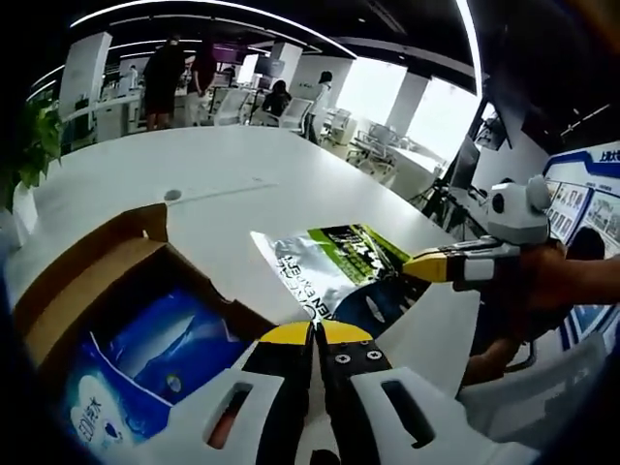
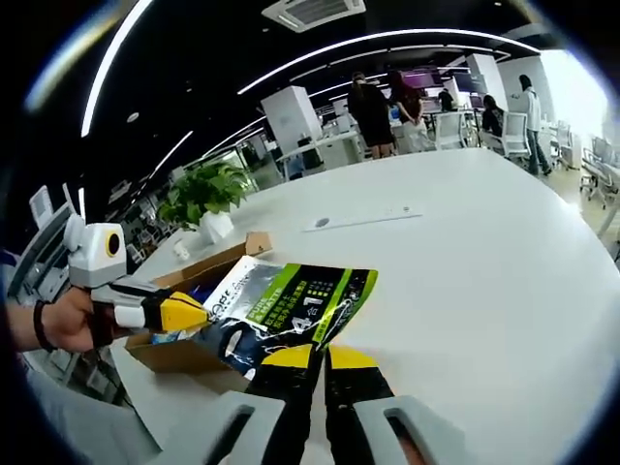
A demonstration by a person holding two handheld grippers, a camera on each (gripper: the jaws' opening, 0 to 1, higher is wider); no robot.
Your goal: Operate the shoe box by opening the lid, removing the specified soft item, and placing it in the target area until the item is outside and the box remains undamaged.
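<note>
— Pouch (image 2: 291,310), the silver-and-green one: where was it?
— Outside the shoe box (image 1: 92,281), held over the white bench (image 1: 223,189), both claws pinched shut on it: right claw (image 2: 320,356) at its near edge, left claw (image 1: 315,334) at another.
— And the box?
— At nine o'clock in the left gripper view, flaps open, a blue pack (image 1: 145,363) inside.

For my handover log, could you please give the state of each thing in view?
Shoe box: open, flaps up.
Blue pack: inside the box.
Foil pouch: out of the box, gripped at both ends.
Left gripper: shut on the pouch.
Right gripper: shut on the pouch.
</note>
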